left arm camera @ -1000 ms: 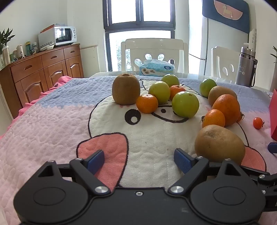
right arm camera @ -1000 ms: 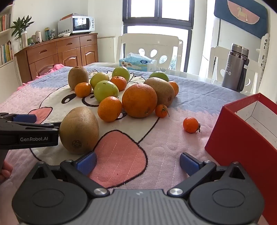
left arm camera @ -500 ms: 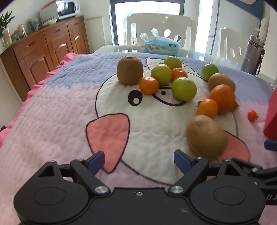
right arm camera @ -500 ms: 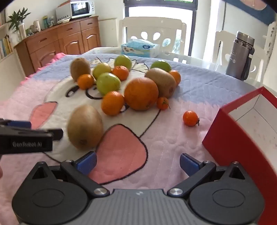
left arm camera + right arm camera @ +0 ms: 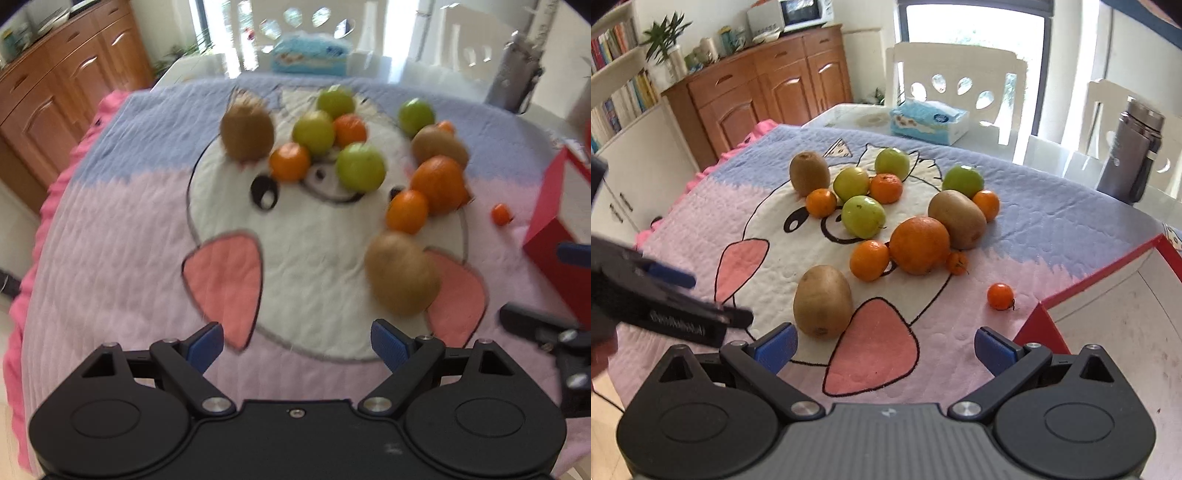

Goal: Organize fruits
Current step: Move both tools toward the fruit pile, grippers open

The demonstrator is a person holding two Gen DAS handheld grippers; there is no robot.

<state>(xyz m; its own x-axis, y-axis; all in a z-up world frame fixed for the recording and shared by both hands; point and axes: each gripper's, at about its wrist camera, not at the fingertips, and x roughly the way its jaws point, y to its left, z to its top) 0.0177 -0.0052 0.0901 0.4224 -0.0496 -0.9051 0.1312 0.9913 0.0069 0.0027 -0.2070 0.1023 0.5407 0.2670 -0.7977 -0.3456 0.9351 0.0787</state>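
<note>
left wrist view: the left gripper (image 5: 297, 341) hangs above the near edge of the quilt (image 5: 110, 236), jaws spread wide and empty. the nearest kiwi (image 5: 402, 273) lies ahead and to the right of the gap between the fingers, just past the right fingertip line, its long axis running roughly away from the camera and leaning slightly left; judged from this, a rightward shift would be needed before closing. behind it a cluster of oranges, green apples and more kiwis sits toward the far middle of the quilt, and the red box (image 5: 557, 236) stands at the quilt's right edge. the picture is blurred. against the earlier frames the gripper stands higher and farther back, so the fruit appears smaller and the kiwi no longer sits beside the right finger. right wrist view: the right gripper (image 5: 884, 347) is likewise wide and empty, over the near edge of the quilt. the same kiwi (image 5: 823, 301) lies just ahead of its left finger, upright on its blunt end, left of the gap. the left tool enters from the left edge, well short of the kiwi. the right gripper looks the nearer one. the red box fills the right corner, and a small tomato (image 5: 1000, 296) lies between it and the fruit. compared with earlier, this view has also risen.
</note>
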